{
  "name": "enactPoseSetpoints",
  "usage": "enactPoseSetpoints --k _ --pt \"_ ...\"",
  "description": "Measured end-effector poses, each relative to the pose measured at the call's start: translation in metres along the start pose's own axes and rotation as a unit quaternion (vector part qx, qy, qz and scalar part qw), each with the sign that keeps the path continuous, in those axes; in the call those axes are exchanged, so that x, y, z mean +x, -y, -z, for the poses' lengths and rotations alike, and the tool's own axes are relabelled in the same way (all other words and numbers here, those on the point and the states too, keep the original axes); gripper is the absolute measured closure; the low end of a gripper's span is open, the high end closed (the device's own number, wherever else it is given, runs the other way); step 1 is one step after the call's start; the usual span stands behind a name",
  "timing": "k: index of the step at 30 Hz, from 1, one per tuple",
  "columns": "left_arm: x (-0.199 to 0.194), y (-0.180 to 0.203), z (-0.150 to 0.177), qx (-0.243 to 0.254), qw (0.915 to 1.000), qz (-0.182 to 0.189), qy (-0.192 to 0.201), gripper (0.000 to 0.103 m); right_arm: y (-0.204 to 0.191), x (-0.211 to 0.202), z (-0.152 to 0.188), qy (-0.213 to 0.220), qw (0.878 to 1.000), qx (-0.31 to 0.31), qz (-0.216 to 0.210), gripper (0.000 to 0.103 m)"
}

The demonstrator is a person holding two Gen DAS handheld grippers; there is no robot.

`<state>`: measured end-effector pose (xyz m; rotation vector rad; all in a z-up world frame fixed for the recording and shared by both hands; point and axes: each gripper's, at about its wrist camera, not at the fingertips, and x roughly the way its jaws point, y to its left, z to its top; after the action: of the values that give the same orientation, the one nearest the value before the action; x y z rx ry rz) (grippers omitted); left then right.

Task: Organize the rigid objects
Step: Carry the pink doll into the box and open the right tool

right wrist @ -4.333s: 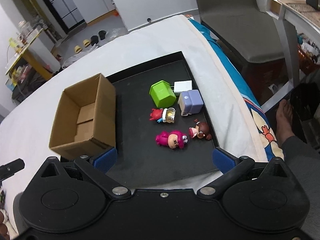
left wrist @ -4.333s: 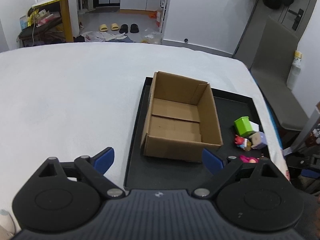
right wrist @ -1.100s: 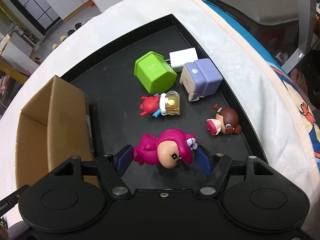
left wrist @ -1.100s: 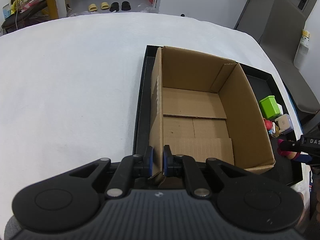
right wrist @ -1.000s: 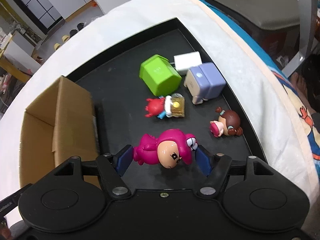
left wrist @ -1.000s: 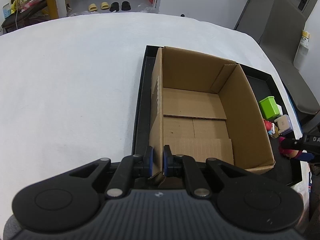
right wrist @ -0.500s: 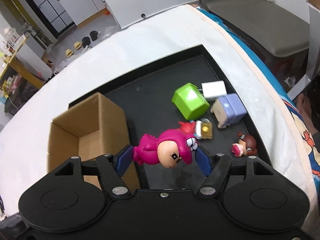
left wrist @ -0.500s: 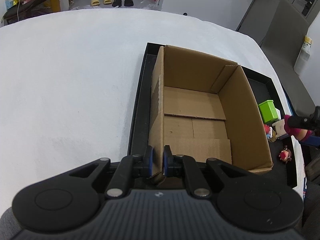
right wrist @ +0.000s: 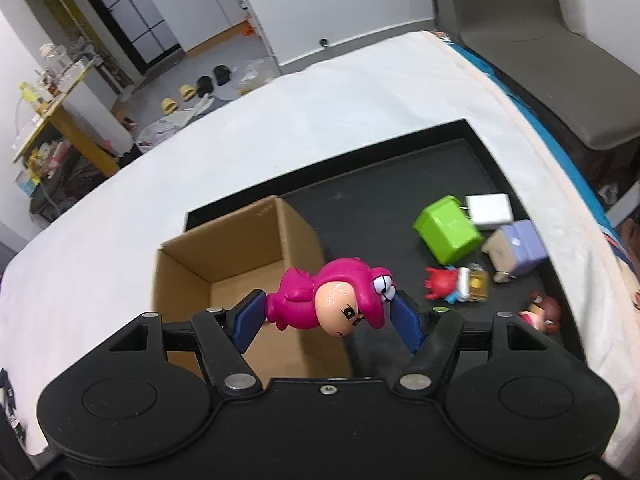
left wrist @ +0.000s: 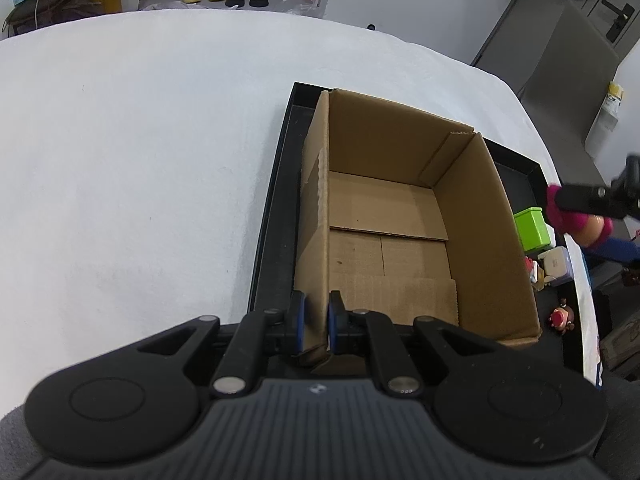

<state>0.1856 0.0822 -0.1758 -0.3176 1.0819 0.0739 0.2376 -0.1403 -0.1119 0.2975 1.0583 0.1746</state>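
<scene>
An open cardboard box (left wrist: 396,216) (right wrist: 224,256) stands on a black tray (left wrist: 276,216) (right wrist: 392,184). My left gripper (left wrist: 314,326) is shut on the box's near left wall. My right gripper (right wrist: 326,314) is shut on a pink figurine (right wrist: 328,300) (left wrist: 570,218) and holds it in the air over the box's right wall. On the tray to the right lie a green block (right wrist: 446,230) (left wrist: 530,228), a white charger (right wrist: 488,208), a lilac box (right wrist: 518,248), a red crab toy (right wrist: 456,282) and a small brown-haired doll (right wrist: 540,314) (left wrist: 562,318).
The tray sits on a white cloth (left wrist: 140,152) over the table. A grey chair (right wrist: 540,64) stands beyond the table's right edge. Slippers (right wrist: 200,86) and a yellow-legged desk (right wrist: 52,120) are on the floor far behind.
My right gripper has lifted the pink figurine off the tray and carried it left, up over the box. My left gripper has kept its hold on the box wall.
</scene>
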Motion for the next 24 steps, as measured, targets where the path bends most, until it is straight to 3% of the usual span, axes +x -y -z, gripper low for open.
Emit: enactPoseSetpoints --k 9,24 --pt "0.002 0.004 -0.004 0.0 0.9999 -0.007 -0.009 0.093 -0.03 0.006 -0.015 -0.002 0.999 -0.021 -0.026 0.037" --pt "0.006 -0.002 -0.009 -0.034 0.9991 -0.003 -0.024 0.092 -0.071 0.052 -0.019 -0.064 0.994 -0.074 -0.052 0.036"
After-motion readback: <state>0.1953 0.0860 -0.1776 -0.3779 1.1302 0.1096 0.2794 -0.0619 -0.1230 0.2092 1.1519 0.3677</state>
